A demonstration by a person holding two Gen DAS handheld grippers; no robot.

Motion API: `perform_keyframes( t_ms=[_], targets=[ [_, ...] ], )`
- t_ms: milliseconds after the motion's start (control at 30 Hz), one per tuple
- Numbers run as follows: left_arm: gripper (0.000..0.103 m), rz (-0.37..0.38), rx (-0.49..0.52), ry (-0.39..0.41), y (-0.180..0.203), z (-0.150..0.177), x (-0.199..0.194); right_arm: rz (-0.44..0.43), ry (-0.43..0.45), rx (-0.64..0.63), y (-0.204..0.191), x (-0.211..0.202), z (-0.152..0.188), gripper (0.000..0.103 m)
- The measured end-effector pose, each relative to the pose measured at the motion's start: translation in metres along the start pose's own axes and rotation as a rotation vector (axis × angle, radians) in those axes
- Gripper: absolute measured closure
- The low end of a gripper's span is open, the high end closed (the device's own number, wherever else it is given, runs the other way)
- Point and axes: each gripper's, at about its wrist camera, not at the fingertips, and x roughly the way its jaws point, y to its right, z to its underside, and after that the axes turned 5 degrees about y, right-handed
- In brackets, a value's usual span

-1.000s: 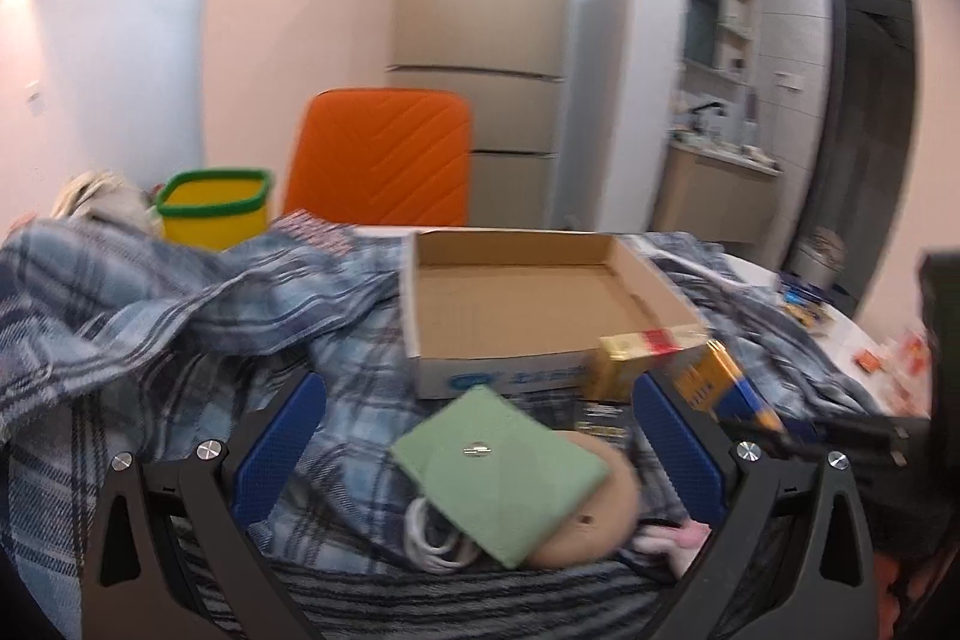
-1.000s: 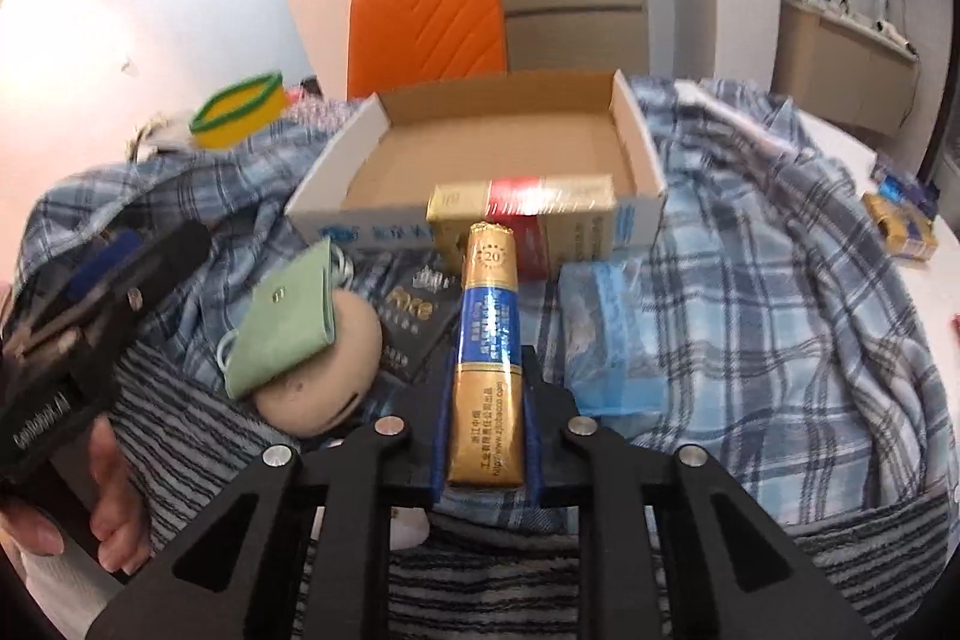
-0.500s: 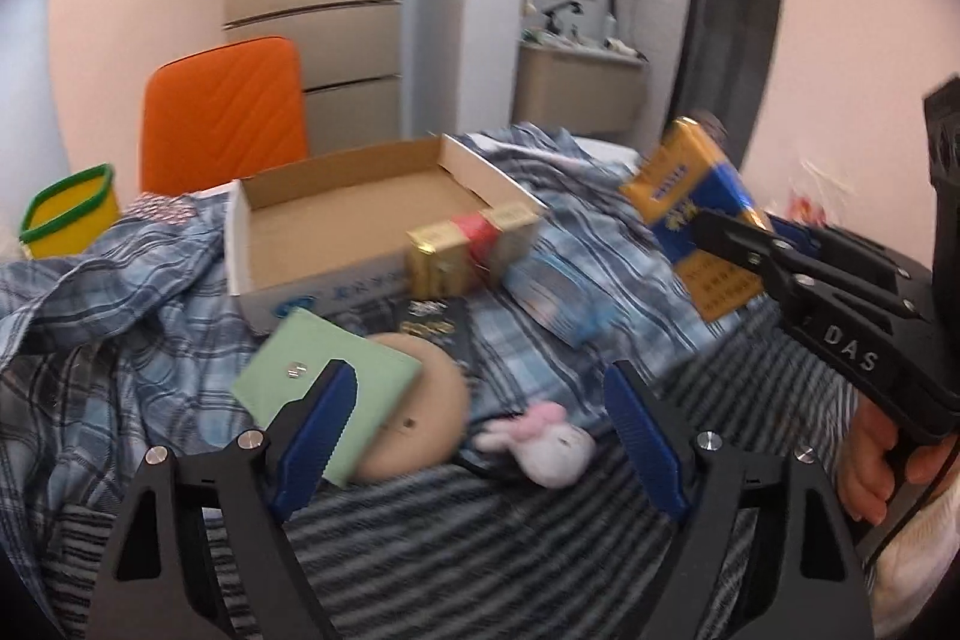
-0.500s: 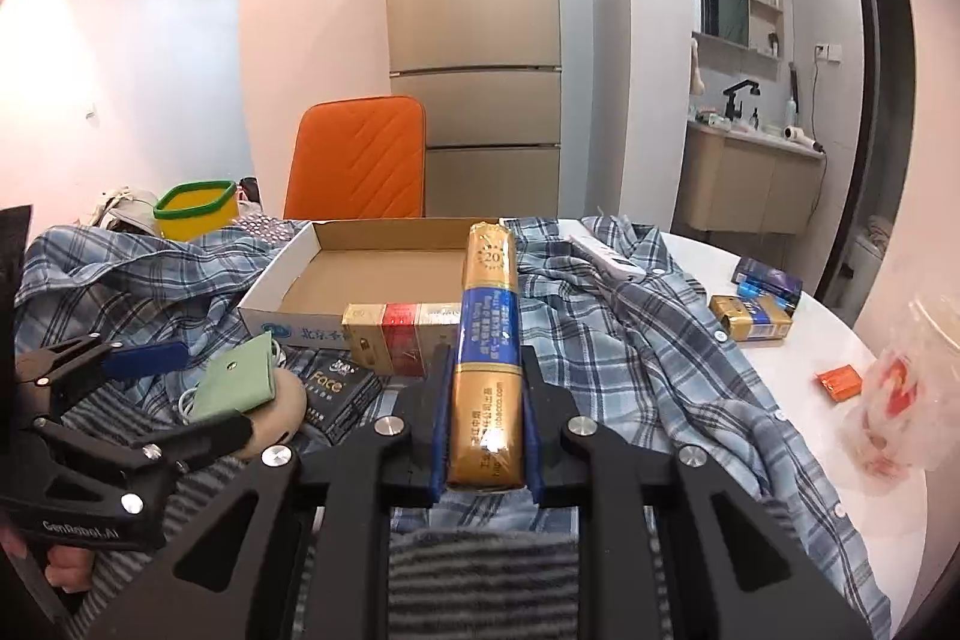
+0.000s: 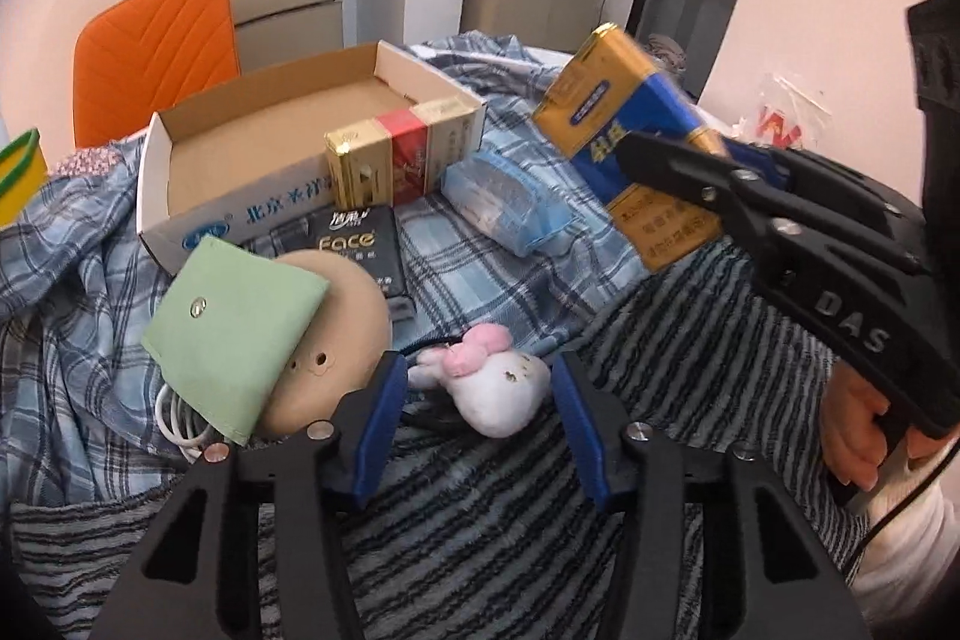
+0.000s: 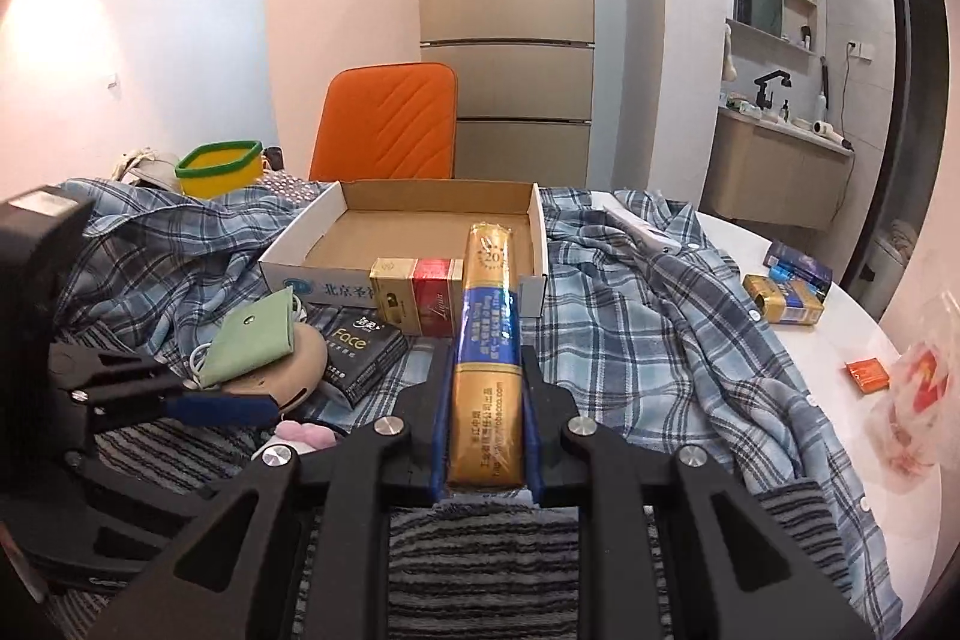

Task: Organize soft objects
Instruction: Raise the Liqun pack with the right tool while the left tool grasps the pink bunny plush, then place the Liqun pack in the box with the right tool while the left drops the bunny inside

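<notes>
A small white plush bunny (image 5: 498, 394) with a pink bow lies on a striped cloth (image 5: 510, 520). My left gripper (image 5: 478, 377) points down over it. The jaws are closing with the bunny between the blue pads (image 5: 384, 418), which stand close on either side without visibly pressing. A green soft pouch (image 5: 228, 322) rests on a tan round pad (image 5: 354, 316) just left. My right gripper (image 6: 486, 358) is shut on a long gold-and-blue carton (image 6: 486, 370), held above the table. The left wrist view shows that carton (image 5: 624, 142) raised at the right.
An open cardboard box (image 6: 312, 274) sits on a plaid shirt (image 6: 660, 340), with a red-and-gold pack (image 5: 396, 154), a black Face pack (image 5: 360, 238) and a blue tissue packet (image 5: 510, 202) in front. An orange chair (image 6: 390, 124) and a yellow tub (image 6: 219, 166) stand behind. A person's hand (image 5: 852, 430) grips the right handle.
My left gripper swung right from the green pouch, tipped down over the bunny, and its jaws narrowed around it. The right gripper lifted the carton a little, still gripped.
</notes>
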Motion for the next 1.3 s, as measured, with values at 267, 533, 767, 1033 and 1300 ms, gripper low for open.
perform_keyframes(
  t_ms=[267, 533, 767, 1033, 1300],
  targets=[
    [0.081, -0.027, 0.059, 0.035, 0.010, 0.004, -0.005, -0.014, -0.014, 0.006, 0.001, 0.003, 0.000, 0.085],
    [0.081, -0.169, 0.028, 0.359, 0.010, 0.017, -0.065, -0.021, 0.027, 0.017, 0.003, -0.005, 0.000, 0.085],
    [0.081, -0.269, 0.068, 0.498, 0.023, 0.024, -0.093, -0.016, 0.088, 0.026, 0.005, -0.016, -0.001, 0.085],
    [0.081, -0.308, 0.115, 0.560, 0.039, 0.010, -0.112, 0.034, 0.171, 0.002, -0.001, -0.040, -0.019, 0.085],
    [0.081, -0.356, 0.049, 0.675, 0.026, -0.041, -0.147, 0.033, 0.238, -0.023, -0.003, -0.051, -0.070, 0.085]
  ],
)
